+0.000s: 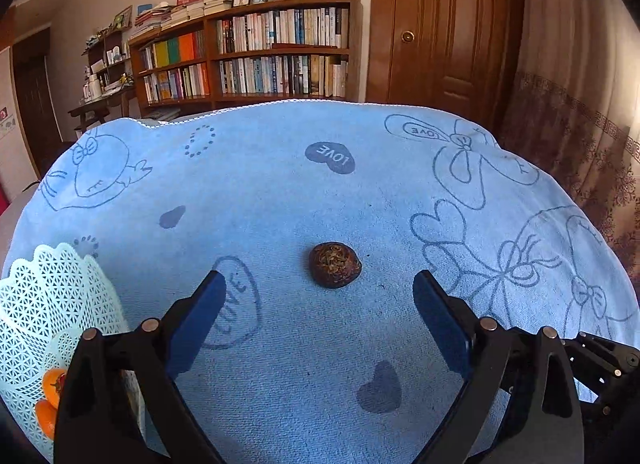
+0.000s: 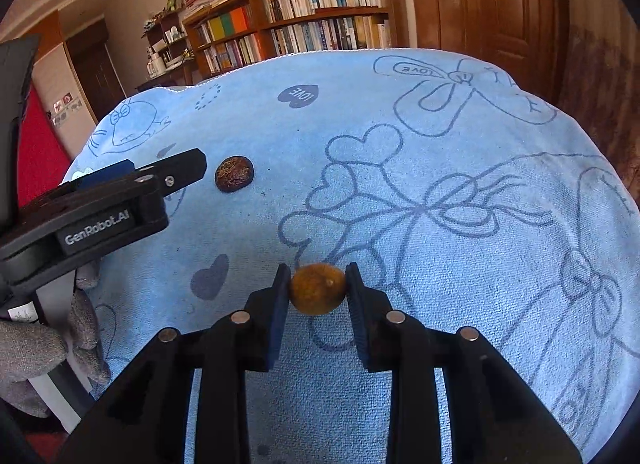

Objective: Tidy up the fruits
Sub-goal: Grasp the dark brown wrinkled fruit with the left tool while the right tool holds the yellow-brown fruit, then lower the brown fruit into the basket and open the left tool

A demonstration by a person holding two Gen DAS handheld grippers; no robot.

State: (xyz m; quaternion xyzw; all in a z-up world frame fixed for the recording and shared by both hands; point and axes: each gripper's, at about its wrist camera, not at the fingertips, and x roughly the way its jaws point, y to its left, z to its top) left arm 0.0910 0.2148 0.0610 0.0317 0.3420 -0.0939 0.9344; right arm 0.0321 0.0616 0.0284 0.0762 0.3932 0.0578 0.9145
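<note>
The blue towel (image 1: 280,191) carries the word "LOVE" several times: upside down in a dark heart (image 1: 330,157) near its far edge, in an outlined heart (image 1: 236,300) toward its near left, and in a bow ribbon (image 1: 420,130) at its far right corner. The left gripper (image 2: 176,175) body reads "GenRobot.AI".

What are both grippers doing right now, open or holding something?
Left gripper: open, empty, dark brown fruit lying ahead between its jaws.
Right gripper: shut on the small yellow-brown fruit.
</note>
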